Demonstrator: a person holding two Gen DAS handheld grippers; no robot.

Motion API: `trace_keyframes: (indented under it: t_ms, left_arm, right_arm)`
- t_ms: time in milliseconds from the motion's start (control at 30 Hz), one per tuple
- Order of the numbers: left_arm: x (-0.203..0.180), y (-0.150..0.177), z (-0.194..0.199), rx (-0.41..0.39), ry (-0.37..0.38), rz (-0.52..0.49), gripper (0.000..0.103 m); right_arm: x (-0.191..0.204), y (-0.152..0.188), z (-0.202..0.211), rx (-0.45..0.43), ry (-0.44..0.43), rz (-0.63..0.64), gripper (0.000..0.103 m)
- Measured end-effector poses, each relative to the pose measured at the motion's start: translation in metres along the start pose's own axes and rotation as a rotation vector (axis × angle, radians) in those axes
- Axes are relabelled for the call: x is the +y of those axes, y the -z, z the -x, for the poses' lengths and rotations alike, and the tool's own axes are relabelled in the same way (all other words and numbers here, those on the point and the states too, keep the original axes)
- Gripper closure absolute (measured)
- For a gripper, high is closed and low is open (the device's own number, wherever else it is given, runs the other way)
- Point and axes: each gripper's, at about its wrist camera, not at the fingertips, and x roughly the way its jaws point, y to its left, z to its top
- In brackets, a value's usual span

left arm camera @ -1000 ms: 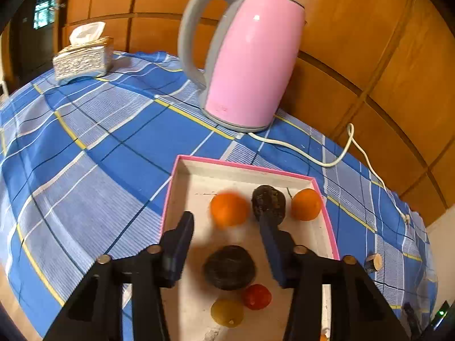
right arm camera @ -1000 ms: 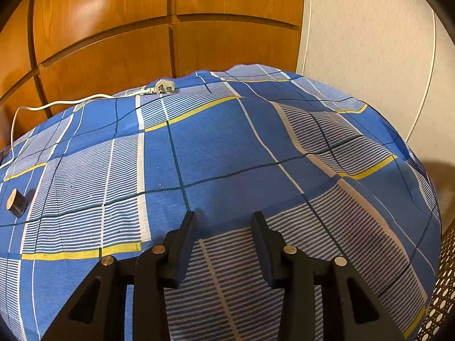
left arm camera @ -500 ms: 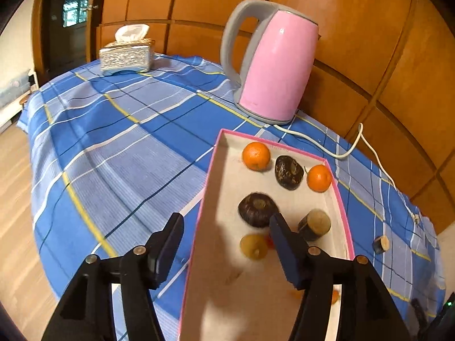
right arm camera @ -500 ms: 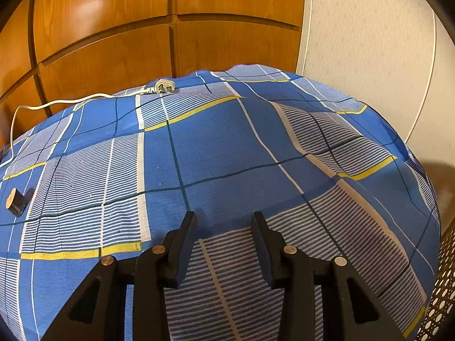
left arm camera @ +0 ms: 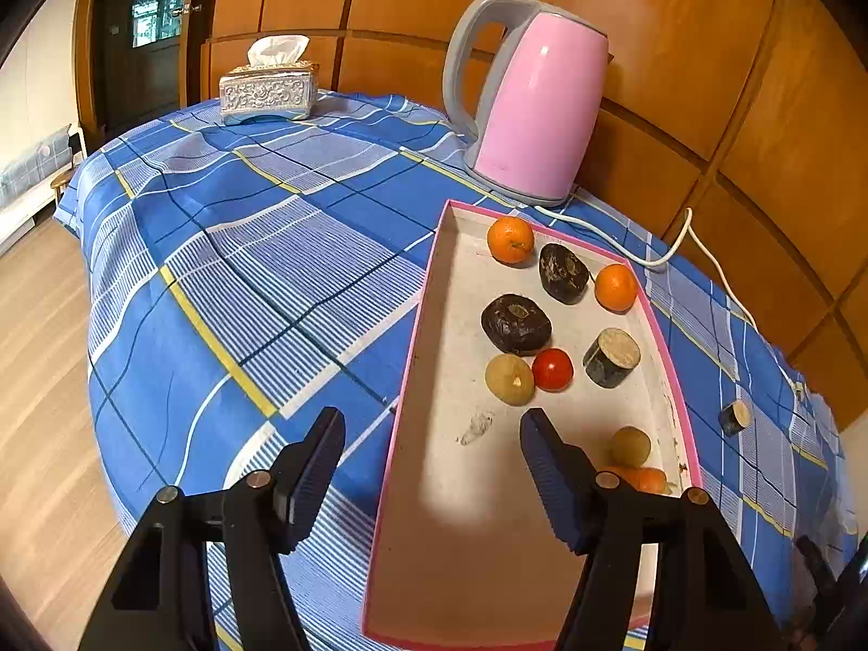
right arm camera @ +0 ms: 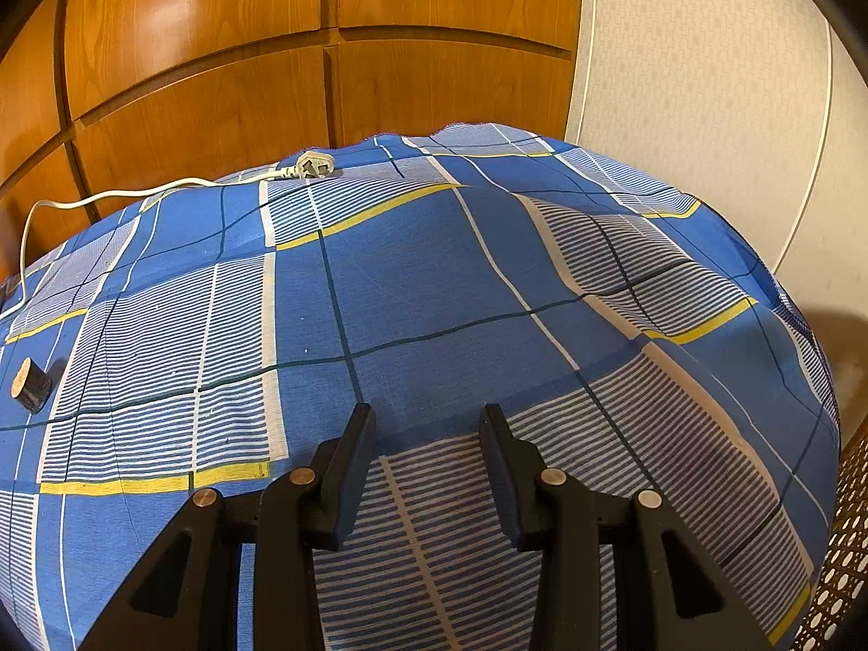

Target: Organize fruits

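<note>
A pink-rimmed tray (left arm camera: 434, 282) lies on the blue checked tablecloth. In it are two oranges (left arm camera: 510, 239) (left arm camera: 615, 287), two dark fruits (left arm camera: 516, 323) (left arm camera: 563, 273), a red tomato (left arm camera: 552, 369), a yellow fruit (left arm camera: 509, 378), a cut dark cylinder (left arm camera: 611, 357) and a second yellow fruit (left arm camera: 631, 446). An orange piece (left arm camera: 643, 478) is half hidden behind my finger. My left gripper (left arm camera: 431, 434) hovers over the tray's near left rim, jaws opening, nothing between them. My right gripper (right arm camera: 427, 417) stands open over bare cloth, holding nothing.
A pink kettle (left arm camera: 531, 108) stands behind the tray; its white cable (left arm camera: 667, 249) runs to a plug (right arm camera: 313, 167). A tissue box (left arm camera: 268, 89) sits at the far left. A small cut dark piece (left arm camera: 735, 416) (right arm camera: 30, 384) lies on the cloth, right of the tray.
My left gripper has drawn back from the fruits toward the tray's near left edge, and its jaws have widened. More of the tray shows. The right gripper has not moved.
</note>
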Motion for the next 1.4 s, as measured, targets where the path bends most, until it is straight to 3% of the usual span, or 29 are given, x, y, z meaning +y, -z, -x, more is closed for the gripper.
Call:
trace_keyframes:
  t_ms: [1067,1200,1400]
  left_arm:
    - [0.019,0.030,-0.017,0.065,-0.001,0.070,0.027]
    - [0.019,0.030,-0.017,0.065,-0.002,0.074,0.027]
    - [0.017,0.031,-0.017,0.063,-0.005,0.064,0.026]
  right_arm:
    - [0.008,-0.005,0.000,0.026,0.045,0.061,0.063]
    - [0.023,-0.016,0.003,0.080,-0.106,0.079,0.063]
    - [0.091,-0.025,0.018,0.109,-0.390,0.232,0.063]
